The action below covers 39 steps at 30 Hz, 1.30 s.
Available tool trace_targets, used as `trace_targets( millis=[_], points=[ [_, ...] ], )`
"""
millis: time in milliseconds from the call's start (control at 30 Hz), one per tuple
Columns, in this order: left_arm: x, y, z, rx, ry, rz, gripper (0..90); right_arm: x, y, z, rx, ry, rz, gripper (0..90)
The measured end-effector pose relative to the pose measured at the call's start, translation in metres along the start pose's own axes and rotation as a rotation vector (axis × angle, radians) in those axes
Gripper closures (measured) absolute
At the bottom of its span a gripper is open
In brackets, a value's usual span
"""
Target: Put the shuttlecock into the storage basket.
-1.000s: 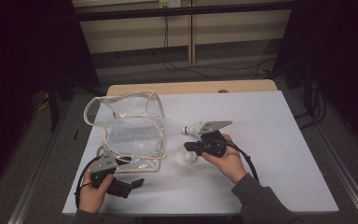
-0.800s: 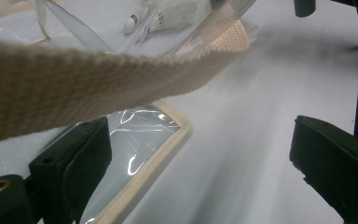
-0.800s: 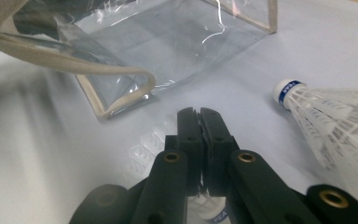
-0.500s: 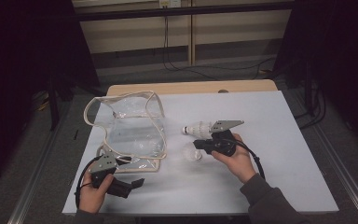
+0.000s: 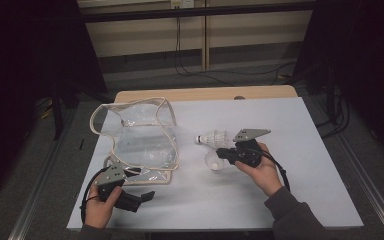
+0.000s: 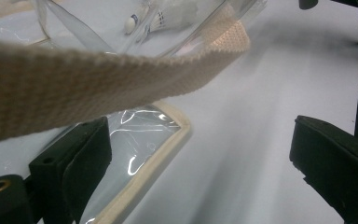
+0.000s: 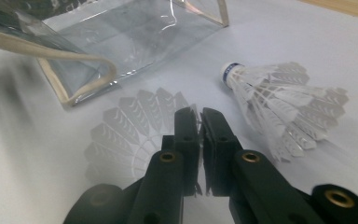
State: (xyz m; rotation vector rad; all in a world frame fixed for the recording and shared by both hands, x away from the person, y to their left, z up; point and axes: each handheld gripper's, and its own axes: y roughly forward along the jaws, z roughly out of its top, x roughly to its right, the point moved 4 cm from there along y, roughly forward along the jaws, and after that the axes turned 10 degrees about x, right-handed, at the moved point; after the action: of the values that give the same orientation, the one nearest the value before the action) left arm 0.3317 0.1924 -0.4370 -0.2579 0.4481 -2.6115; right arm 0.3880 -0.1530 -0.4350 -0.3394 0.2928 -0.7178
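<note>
A clear plastic bag (image 5: 140, 140) with beige trim stands open on the white table. One white shuttlecock (image 5: 214, 138) lies on its side to the bag's right. My right gripper (image 5: 221, 155) is shut on the feather rim of a second shuttlecock (image 5: 213, 161), just in front of the first. The right gripper view shows the jaws (image 7: 199, 116) pinching that feathered skirt (image 7: 130, 126), with the lying shuttlecock (image 7: 279, 102) to its right. My left gripper (image 5: 147, 195) stands open by the bag's near corner. The bag's woven strap (image 6: 74, 88) hangs across the left gripper view above the spread jaws, untouched.
The white table sheet (image 5: 305, 125) has bare room to the right of and behind the shuttlecocks. A wooden table edge (image 5: 205, 93) runs along the far side. Beyond it are a dark floor and cables.
My right hand has shifted to the right, away from the bag, carrying the gripped shuttlecock along. The left hand and the bag have stayed where they were.
</note>
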Motion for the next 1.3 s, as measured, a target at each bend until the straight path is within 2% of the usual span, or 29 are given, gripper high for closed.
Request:
trace_targets(
  millis=[700, 1300],
  points=[
    [0.000, 0.000, 0.000, 0.001, 0.000, 0.000, 5.4, 0.015, -0.009, -0.008, -0.010, -0.001, -0.051, 83.8],
    [0.000, 0.000, 0.000, 0.002, -0.001, 0.000, 5.4, 0.023, -0.015, -0.012, -0.003, -0.005, -0.095, 77.0]
  ],
)
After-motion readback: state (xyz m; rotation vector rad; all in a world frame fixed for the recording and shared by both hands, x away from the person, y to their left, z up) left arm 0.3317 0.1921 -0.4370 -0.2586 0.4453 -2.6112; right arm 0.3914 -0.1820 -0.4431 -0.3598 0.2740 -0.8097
